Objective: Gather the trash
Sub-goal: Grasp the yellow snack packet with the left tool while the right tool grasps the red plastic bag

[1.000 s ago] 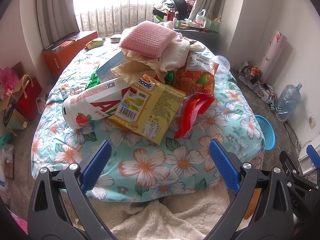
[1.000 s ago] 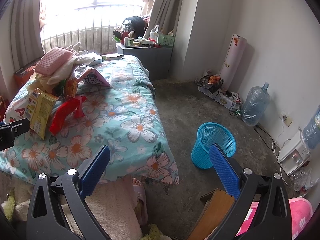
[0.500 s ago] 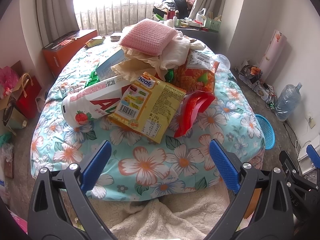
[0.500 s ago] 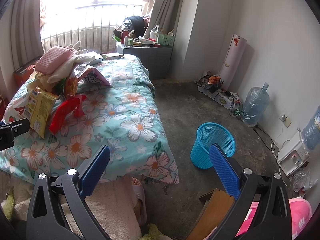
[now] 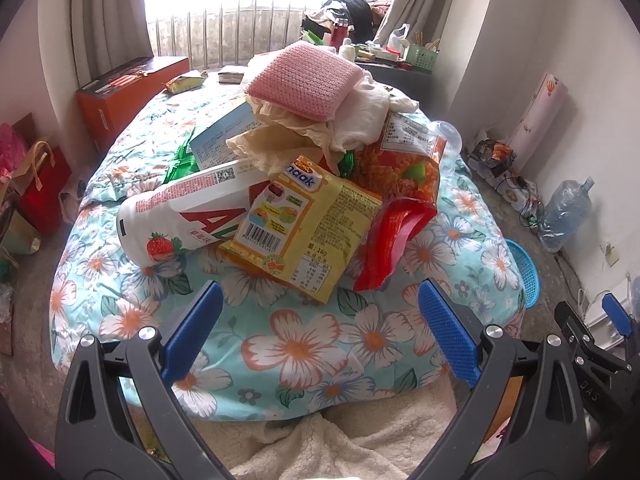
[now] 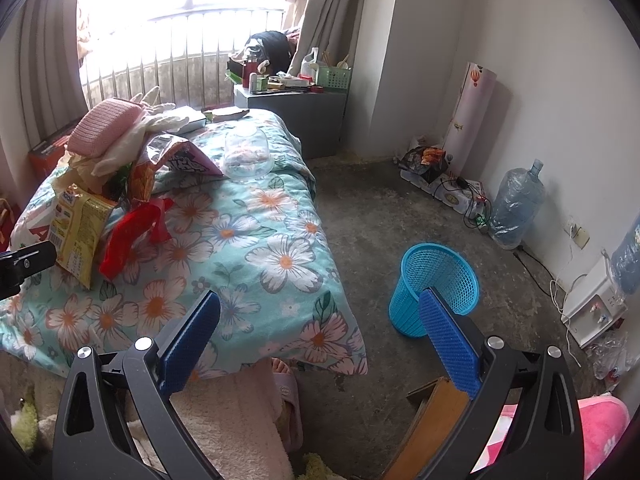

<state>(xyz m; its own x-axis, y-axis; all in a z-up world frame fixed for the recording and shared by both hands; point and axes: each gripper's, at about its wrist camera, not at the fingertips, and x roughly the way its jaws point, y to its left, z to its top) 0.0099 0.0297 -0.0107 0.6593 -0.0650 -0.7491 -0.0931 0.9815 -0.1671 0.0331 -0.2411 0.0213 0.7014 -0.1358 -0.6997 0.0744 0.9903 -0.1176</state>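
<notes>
— Looking at the trash pile point(image 5: 304, 152) on the bed point(image 5: 304, 352). Nothing is picked up yet.
— And the claws?
— The left claw point(image 5: 320, 332) and right claw point(image 6: 320, 332) are both spread wide, holding nothing.
— What next?
— I think: reach for the yellow packet point(image 5: 304, 224), pinch it, then carry it to the blue bin point(image 6: 436, 288) on the floor.

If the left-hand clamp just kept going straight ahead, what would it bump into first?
Probably the yellow snack packet at the near edge of the pile; the open left gripper points at it over bare floral bedspread, though depth is uncertain.
</notes>
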